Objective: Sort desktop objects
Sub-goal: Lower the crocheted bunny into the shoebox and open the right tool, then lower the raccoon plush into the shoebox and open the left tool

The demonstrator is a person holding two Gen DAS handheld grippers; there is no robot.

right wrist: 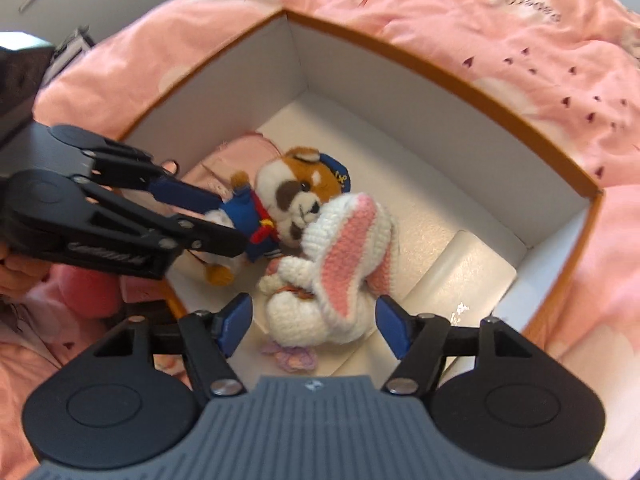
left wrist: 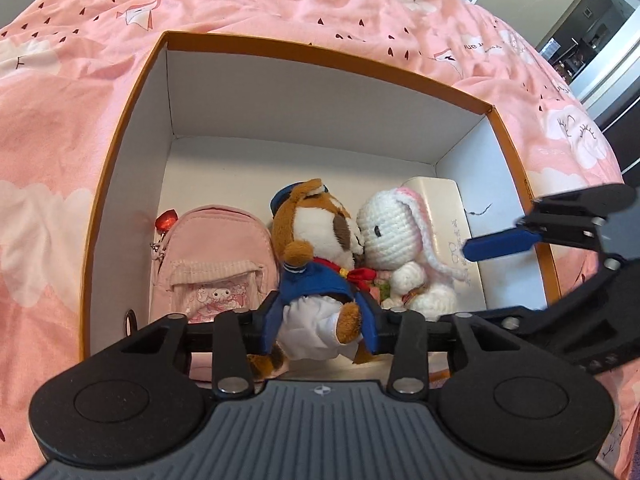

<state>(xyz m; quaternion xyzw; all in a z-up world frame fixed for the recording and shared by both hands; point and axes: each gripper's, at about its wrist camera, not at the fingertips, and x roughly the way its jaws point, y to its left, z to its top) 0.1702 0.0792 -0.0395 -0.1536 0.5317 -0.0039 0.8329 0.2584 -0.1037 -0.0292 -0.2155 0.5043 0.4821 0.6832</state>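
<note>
A pink bedspread (left wrist: 60, 152) carries an orange-rimmed box (left wrist: 120, 128). Only the left wrist view shows the pink mini backpack (left wrist: 216, 264) and white case (left wrist: 440, 208) inside. The left hand-held gripper (left wrist: 320, 320) is clamped on the sailor dog plush (left wrist: 316, 248), directly ahead between its fingers. The right hand-held gripper (right wrist: 316, 324) is spread wide around the crocheted bunny (right wrist: 332, 264), without touching it.
</note>
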